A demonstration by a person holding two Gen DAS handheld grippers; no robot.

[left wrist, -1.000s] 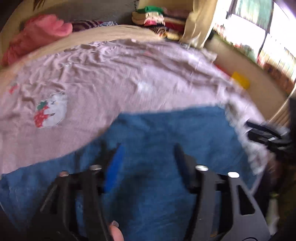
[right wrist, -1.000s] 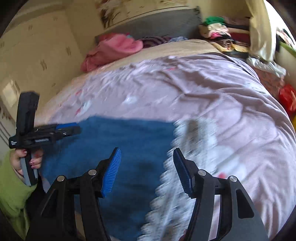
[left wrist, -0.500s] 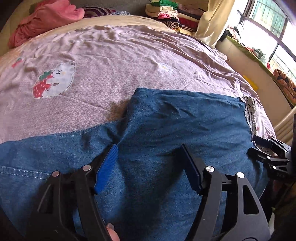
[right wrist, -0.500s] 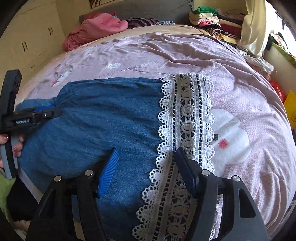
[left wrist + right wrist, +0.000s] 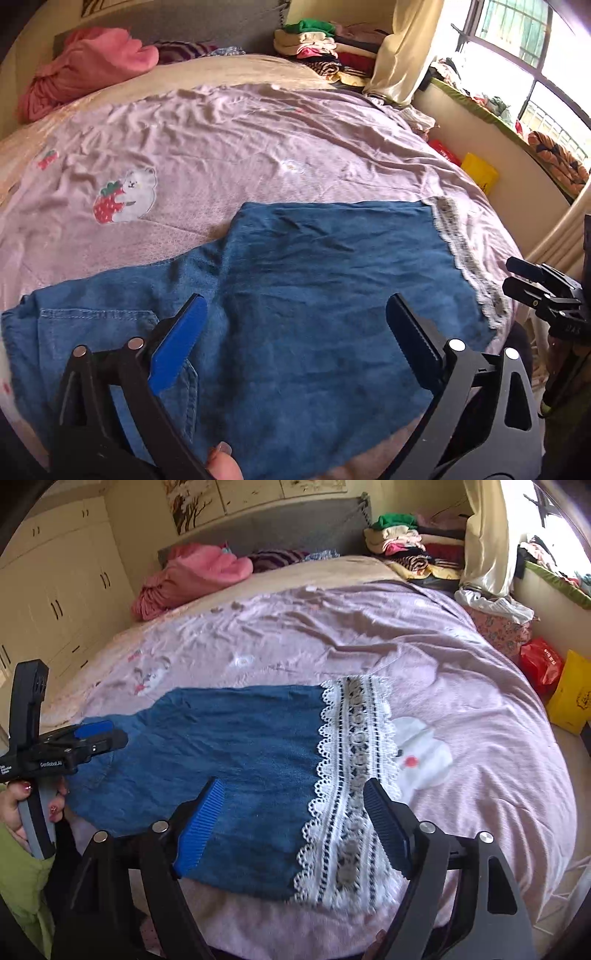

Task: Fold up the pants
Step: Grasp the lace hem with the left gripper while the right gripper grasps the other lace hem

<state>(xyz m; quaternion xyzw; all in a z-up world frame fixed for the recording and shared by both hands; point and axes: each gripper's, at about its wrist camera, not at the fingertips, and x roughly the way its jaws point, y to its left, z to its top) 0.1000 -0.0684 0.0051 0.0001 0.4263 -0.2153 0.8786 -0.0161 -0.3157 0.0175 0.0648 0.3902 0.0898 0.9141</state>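
The pants (image 5: 314,295), blue denim with a white lace hem (image 5: 351,775), lie flat on the near part of a bed covered by a pink sheet (image 5: 229,140). In the left wrist view the left gripper (image 5: 295,332) hangs above the denim with its fingers wide apart and nothing between them; a pocket (image 5: 110,325) shows just beside its left finger, and the lace edge runs down the right side of the cloth. The right gripper (image 5: 293,819) also has its fingers spread wide and empty, one over the denim and the other over the lace band. From the right wrist view the left gripper (image 5: 107,734) shows at the far left, at the denim's left edge; whether it touches the cloth cannot be told. A bear-and-strawberry print (image 5: 123,197) sits on the sheet beyond the pants. A pink blanket (image 5: 195,576) is heaped by the headboard (image 5: 280,528), and folded clothes (image 5: 410,542) are stacked at the far right corner.
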